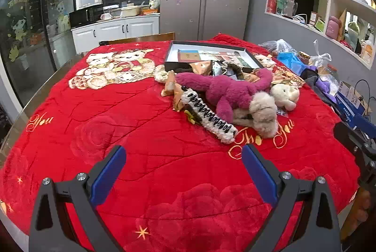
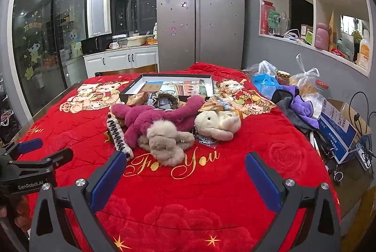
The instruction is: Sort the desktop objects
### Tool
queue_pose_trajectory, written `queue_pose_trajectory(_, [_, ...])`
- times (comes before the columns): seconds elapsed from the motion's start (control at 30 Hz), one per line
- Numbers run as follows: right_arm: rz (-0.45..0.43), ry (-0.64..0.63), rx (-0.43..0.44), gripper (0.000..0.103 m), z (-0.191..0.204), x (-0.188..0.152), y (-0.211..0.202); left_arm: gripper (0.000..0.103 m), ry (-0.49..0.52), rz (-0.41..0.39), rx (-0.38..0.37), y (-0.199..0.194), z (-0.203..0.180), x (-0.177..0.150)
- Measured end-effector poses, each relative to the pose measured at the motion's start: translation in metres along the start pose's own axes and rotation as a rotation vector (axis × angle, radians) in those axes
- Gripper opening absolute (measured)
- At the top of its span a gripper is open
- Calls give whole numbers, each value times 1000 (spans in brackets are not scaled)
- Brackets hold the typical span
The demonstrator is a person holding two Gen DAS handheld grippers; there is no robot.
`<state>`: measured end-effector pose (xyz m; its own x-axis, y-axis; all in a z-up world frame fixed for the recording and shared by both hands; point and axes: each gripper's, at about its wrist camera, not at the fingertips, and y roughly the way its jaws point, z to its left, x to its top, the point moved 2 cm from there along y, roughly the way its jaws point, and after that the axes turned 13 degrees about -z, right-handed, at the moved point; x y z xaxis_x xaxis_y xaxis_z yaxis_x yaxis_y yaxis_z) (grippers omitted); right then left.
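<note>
Both grippers hover spread wide and empty above a red blanket [image 1: 117,125]: the left gripper [image 1: 183,167] and the right gripper [image 2: 185,172], each tilted down toward a heap of toys. The heap lies mid-blanket: a pink plush [image 1: 223,90] draped over a grey plush [image 1: 263,111], a cream plush [image 1: 285,92] just beside them and a black-and-white strip [image 1: 209,113] at the near-left edge. Behind the heap sits a black tray [image 1: 174,50] holding flat packets, snack wrappers spilling at its front.
</note>
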<state>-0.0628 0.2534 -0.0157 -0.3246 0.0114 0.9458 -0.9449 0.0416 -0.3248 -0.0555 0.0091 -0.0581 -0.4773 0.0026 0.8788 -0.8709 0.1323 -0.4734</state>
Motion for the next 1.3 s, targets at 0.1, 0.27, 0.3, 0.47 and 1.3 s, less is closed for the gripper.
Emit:
queue_pose_trajectory(0.1, [-2,-5,18,103,3,-3,3,100,15,1,-10,7,-2,-3])
queue_pose_trajectory(0.27, [11,-8,44,103,8,-11,14,100,50,14,-21,22,-7,-7])
queue_pose_trajectory(0.3, [16,-3,50,103,8,-13,17,100,56,12,-18,25,-7,-7])
queue_pose_trajectory(0.47, [53,10,88,103,10,-23,35,100,72,15,-24,38,-7,-6])
queue_pose_trajectory(1.3, [174,19,148,103,15,-21,143,100,13,170,-76,161,1,8])
